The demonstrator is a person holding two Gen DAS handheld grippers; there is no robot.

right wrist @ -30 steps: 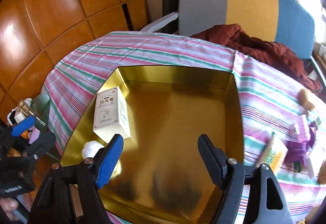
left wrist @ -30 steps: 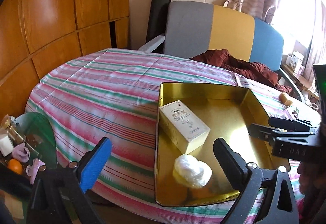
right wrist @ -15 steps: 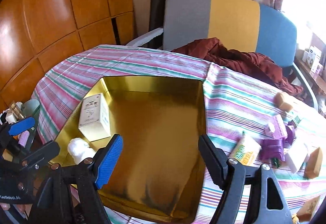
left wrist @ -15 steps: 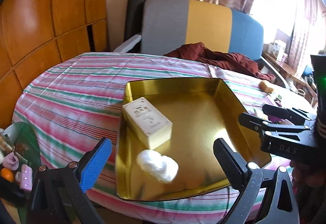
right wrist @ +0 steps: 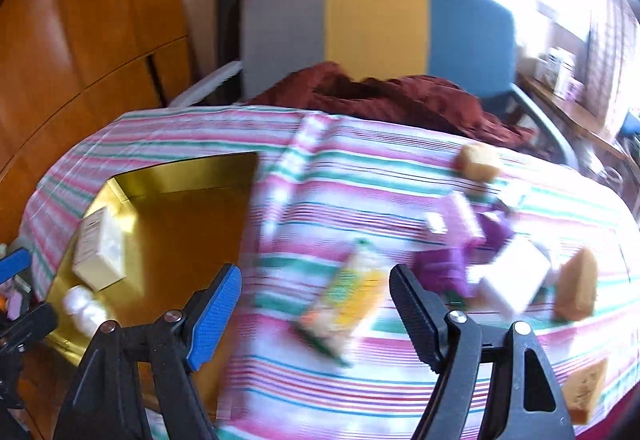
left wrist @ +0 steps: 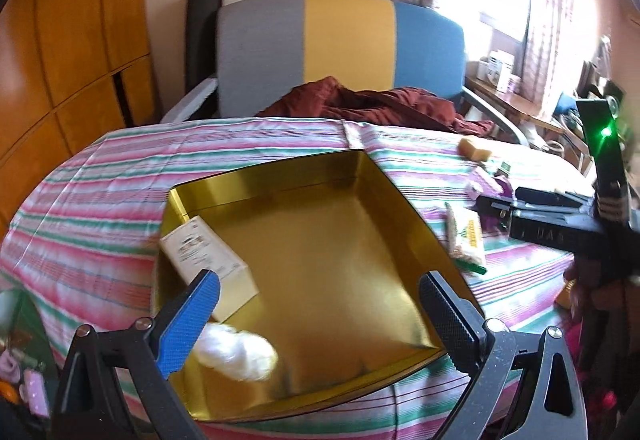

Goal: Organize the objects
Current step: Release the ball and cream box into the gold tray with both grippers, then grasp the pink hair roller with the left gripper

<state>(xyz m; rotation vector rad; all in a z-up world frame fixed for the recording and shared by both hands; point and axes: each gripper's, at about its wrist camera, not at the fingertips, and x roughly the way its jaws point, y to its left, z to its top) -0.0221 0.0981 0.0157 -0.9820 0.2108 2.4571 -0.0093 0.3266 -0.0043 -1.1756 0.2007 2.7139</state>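
Observation:
A gold tray (left wrist: 280, 176) (right wrist: 132, 184) sits on the striped tablecloth and holds a cream box (left wrist: 208, 256) (right wrist: 100, 248) and a white fluffy ball (left wrist: 240, 352) (right wrist: 84, 308). My left gripper (left wrist: 316, 304) hangs open over the tray's near side, nothing between its fingers. My right gripper (right wrist: 316, 300) is open above the cloth, with a yellow-green packet (right wrist: 344, 300) (left wrist: 466, 240) lying below the gap between its fingers. Right of the packet lie purple items (right wrist: 452, 240), a white block (right wrist: 508, 280) and tan sponges (right wrist: 576, 292). In the left wrist view the right gripper's body (left wrist: 560, 224) shows at the right edge.
A grey, yellow and blue chair (left wrist: 340, 48) stands behind the table with a dark red cloth (left wrist: 380, 100) on its seat. Wooden panels (left wrist: 60, 60) fill the left. A small side table with trinkets (left wrist: 24, 380) sits low at the left. Another tan sponge (right wrist: 476, 160) lies far right.
Both grippers have swung to the right. The right one left the tray and now hangs over the loose items on the cloth; the tray slid leftward in both views. Both stayed open.

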